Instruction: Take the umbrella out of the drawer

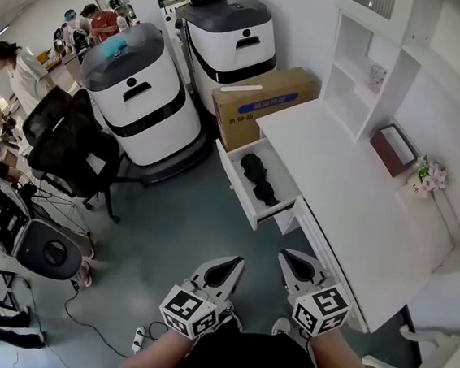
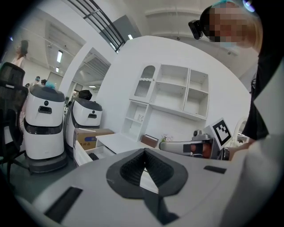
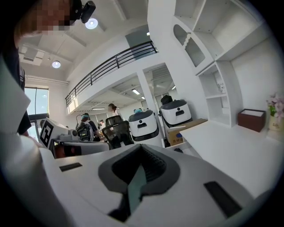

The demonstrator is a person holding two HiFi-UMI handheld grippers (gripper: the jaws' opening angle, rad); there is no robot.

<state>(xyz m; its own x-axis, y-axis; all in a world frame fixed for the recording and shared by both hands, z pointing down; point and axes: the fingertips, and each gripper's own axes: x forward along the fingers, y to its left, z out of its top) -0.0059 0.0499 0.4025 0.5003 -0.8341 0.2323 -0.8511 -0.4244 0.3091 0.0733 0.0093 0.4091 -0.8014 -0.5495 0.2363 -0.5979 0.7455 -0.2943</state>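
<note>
A black folded umbrella [image 1: 258, 179] lies in the open white drawer [image 1: 237, 190] of the desk, ahead of both grippers. My left gripper [image 1: 236, 261] and right gripper [image 1: 285, 255] hang side by side over the grey floor, well short of the drawer, pointing towards it. Both are shut with nothing between the jaws. In the left gripper view the left gripper [image 2: 144, 151] has its tips together, and the drawer [image 2: 81, 153] with the umbrella [image 2: 93, 156] shows far off at the left. In the right gripper view the right gripper [image 3: 142, 149] is equally shut.
The white desk [image 1: 352, 192] runs along the right with a shelf unit, a brown box [image 1: 393, 149] and flowers [image 1: 427, 175] on it. A cardboard box [image 1: 263, 101], two white-and-grey machines [image 1: 141, 96] and a black office chair [image 1: 71, 142] stand beyond. People are at the far left.
</note>
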